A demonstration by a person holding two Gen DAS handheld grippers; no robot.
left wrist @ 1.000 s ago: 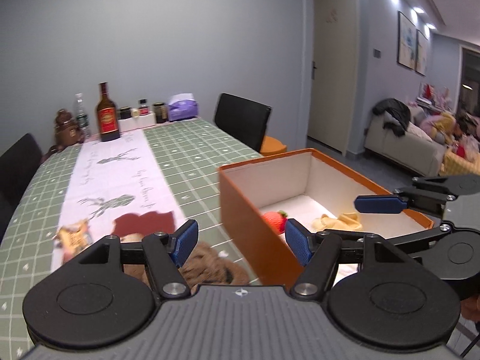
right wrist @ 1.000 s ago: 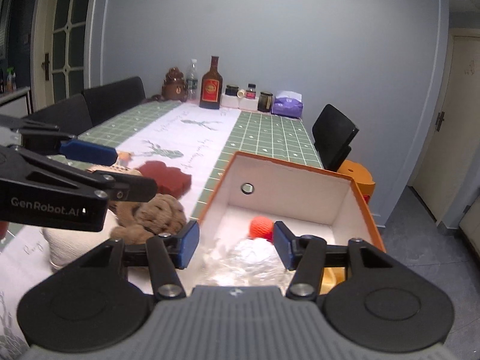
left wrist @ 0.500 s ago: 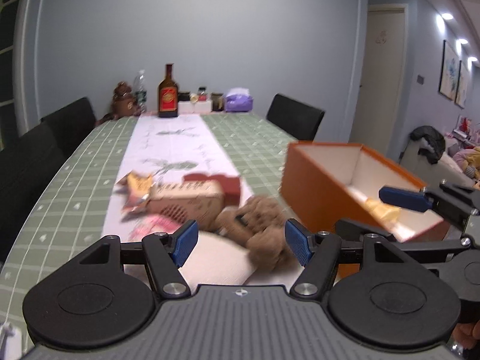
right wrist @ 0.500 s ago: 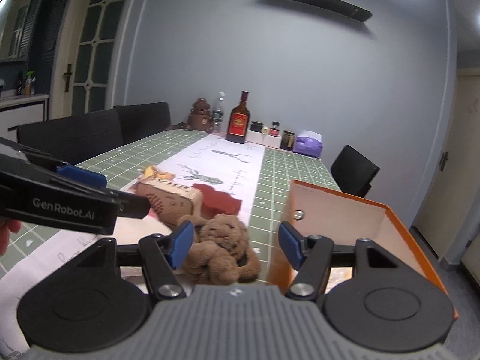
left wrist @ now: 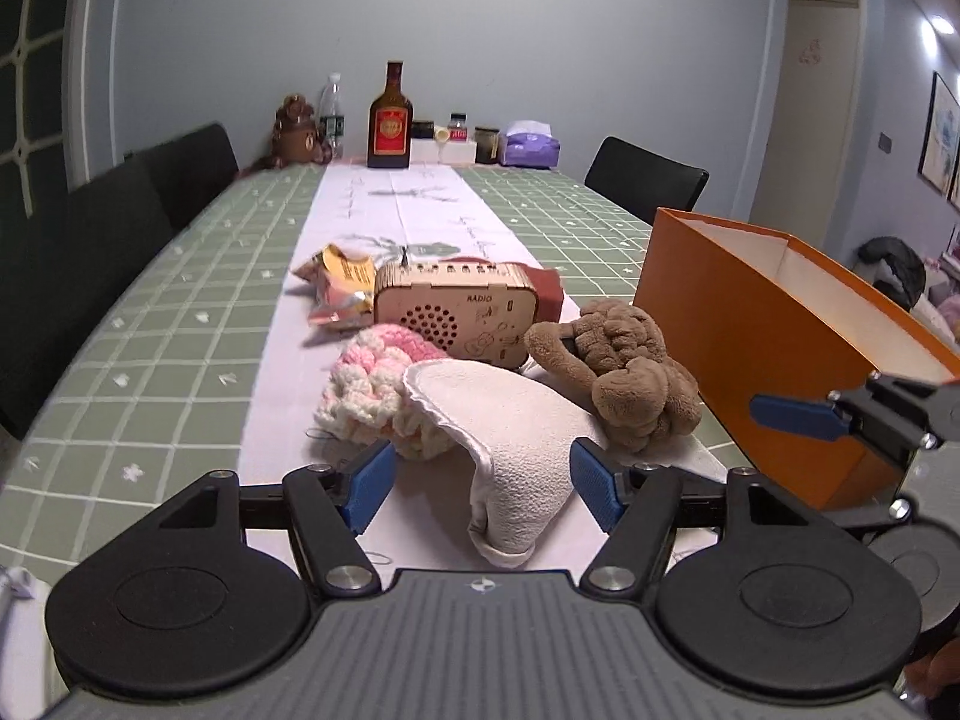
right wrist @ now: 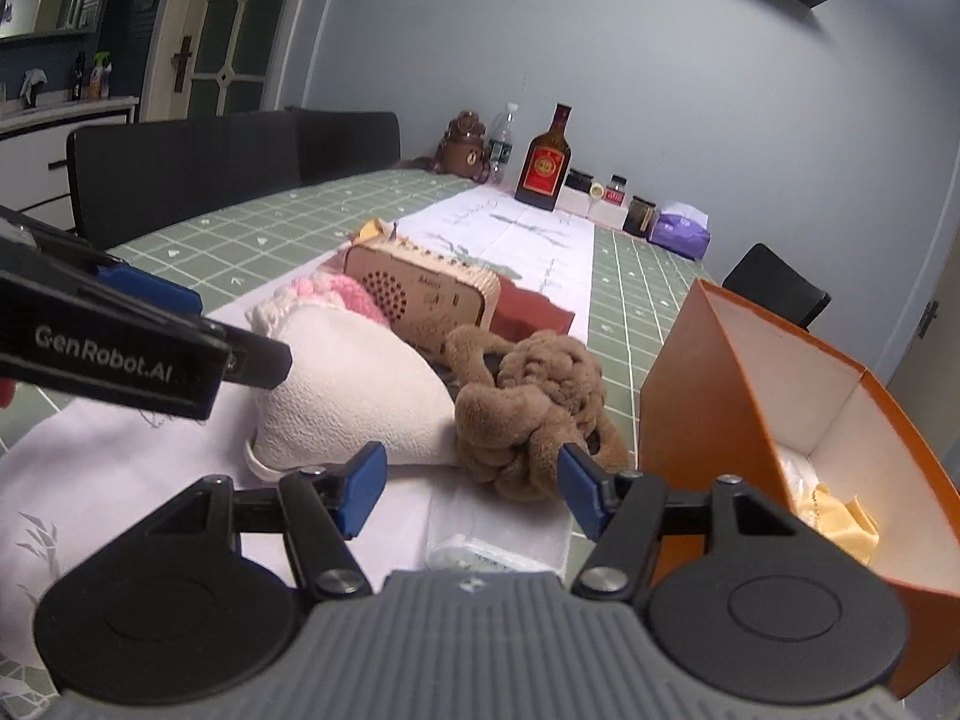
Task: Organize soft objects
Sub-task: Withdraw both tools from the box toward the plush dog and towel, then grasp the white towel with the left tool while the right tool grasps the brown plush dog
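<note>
A white cloth item lies on the table runner right in front of my open left gripper, its near end between the fingers. Behind it sit a pink-and-cream knitted piece and a brown plush toy. My open, empty right gripper faces the brown plush toy, with the white cloth item to its left. An orange box stands at the right, holding a yellow cloth. The box also shows in the left wrist view.
A wooden radio and a snack packet lie behind the soft things. A dark red flat object lies by the radio. A bottle, jars and a tissue pack stand at the far end. Black chairs flank the table.
Both grippers have swung left, away from the orange box, and lowered toward the soft things on the runner. Both stay open and empty.
</note>
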